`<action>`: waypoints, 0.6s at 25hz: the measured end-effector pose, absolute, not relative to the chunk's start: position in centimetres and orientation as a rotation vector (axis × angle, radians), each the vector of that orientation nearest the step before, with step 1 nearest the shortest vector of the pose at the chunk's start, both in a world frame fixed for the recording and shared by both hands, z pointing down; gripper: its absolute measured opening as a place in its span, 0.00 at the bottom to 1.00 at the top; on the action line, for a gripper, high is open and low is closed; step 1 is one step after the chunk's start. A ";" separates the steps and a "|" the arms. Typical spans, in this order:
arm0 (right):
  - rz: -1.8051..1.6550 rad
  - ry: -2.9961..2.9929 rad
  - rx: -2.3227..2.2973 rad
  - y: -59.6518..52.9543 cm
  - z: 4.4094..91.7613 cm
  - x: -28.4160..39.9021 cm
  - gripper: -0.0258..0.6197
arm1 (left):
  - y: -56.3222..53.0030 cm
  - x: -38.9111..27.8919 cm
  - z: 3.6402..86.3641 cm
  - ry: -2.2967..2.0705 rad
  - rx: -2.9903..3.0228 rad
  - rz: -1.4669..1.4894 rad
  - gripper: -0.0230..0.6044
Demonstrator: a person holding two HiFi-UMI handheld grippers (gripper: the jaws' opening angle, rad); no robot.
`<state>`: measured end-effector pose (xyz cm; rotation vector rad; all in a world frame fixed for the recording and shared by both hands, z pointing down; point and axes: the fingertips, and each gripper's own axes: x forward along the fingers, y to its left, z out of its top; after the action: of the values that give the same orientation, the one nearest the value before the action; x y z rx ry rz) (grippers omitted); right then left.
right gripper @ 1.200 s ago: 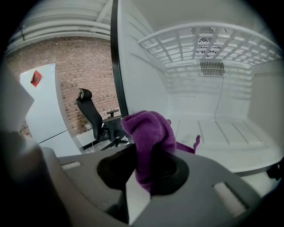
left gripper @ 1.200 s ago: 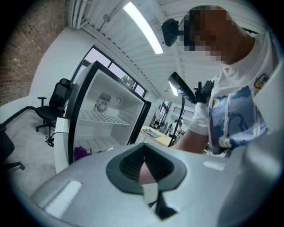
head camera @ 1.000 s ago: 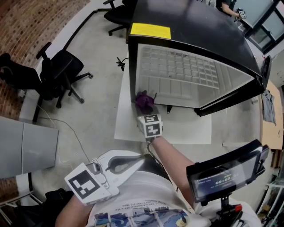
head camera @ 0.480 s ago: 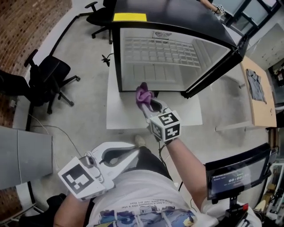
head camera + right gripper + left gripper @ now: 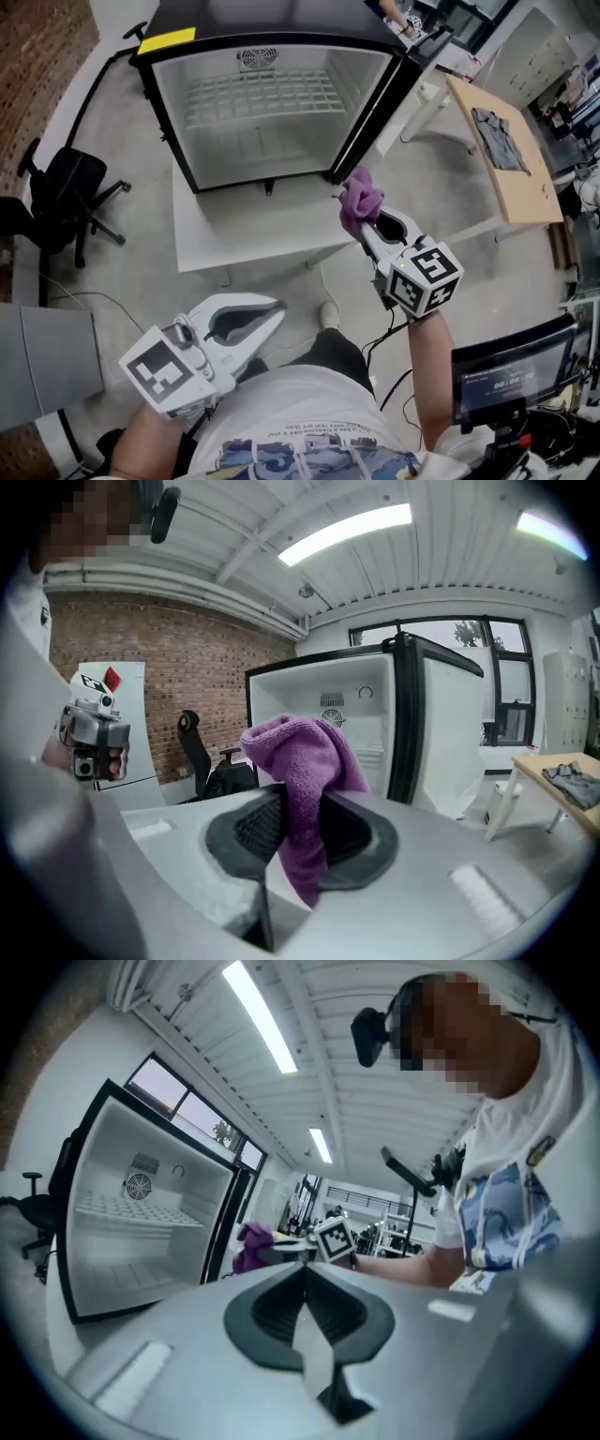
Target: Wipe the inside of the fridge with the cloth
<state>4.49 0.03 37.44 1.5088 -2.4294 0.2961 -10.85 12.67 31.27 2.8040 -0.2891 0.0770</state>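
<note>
The fridge (image 5: 272, 150) stands open at the top of the head view, black outside and white inside, with a wire shelf. My right gripper (image 5: 364, 221) is shut on the purple cloth (image 5: 359, 199), outside the fridge, in front of its lower right corner. In the right gripper view the cloth (image 5: 305, 761) bunches above the jaws and hangs between them, with the fridge (image 5: 347, 714) behind. My left gripper (image 5: 278, 311) is shut and holds nothing, low near the person's body. In the left gripper view its jaws meet, and the fridge (image 5: 141, 1232) and cloth (image 5: 248, 1246) lie beyond.
The fridge sits on a white platform (image 5: 244, 239), its door (image 5: 380, 94) swung open at the right. A black office chair (image 5: 61, 192) stands to the left. A wooden table (image 5: 511, 164) with a grey garment (image 5: 495, 127) is at the right. A screen (image 5: 511, 380) is at the lower right.
My right gripper has drawn back from the fridge's lower front edge, carrying the cloth out and to the right. The head view has swung to face the fridge. My left gripper has stayed low.
</note>
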 end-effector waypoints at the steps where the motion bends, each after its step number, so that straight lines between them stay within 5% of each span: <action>1: 0.294 -2.452 1.506 0.2 37.0 5.4 0.16 | 12.5 -9.9 31.6 -0.303 2.820 0.106 0.04; 15: 0.046 -2.822 1.061 -5.1 28.2 18.7 0.16 | 8.0 10.9 29.6 -0.528 2.871 0.048 0.04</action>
<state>18.68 -5.09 28.20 1.0606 -2.8225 0.0464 10.92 7.95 29.57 2.8715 -0.5277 0.0476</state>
